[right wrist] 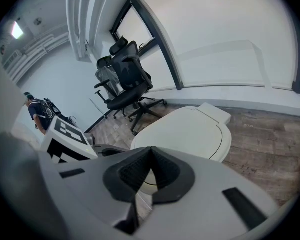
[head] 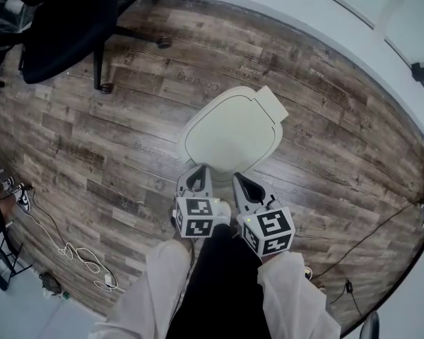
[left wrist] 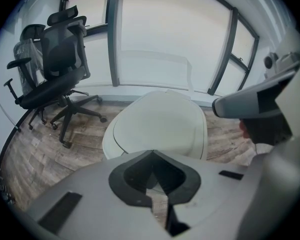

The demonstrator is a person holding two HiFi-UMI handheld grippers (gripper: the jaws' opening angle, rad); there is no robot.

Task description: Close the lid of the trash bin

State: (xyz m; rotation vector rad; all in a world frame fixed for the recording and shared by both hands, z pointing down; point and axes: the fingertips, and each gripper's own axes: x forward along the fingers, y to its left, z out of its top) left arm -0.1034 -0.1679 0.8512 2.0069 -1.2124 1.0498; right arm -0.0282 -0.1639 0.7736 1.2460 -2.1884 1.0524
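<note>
Nearest, at the 6 o'clock edge of the head view, the left gripper (head: 197,177) and the right gripper (head: 242,185) sit side by side just above the person's pale sleeves (head: 145,288), both pointing toward 12 o'clock. In its own view the left gripper (left wrist: 153,157) has its jaws pressed together at the tips and pinches nothing. The right gripper (right wrist: 151,152) is the same: tips meeting, nothing between them. Just past the tips, at 12 o'clock, the white trash bin (head: 230,136) stands on the wooden floor (head: 127,129). Its lid (head: 233,129) lies flat down on the rim, with a tab sticking out toward 1 o'clock. Neither gripper touches it. A white cable (head: 71,249) trails over the boards at 8 o'clock. Farther off, at 10 o'clock, stands a black office chair (head: 63,27), and beyond the bin a white wall (head: 353,6).
</note>
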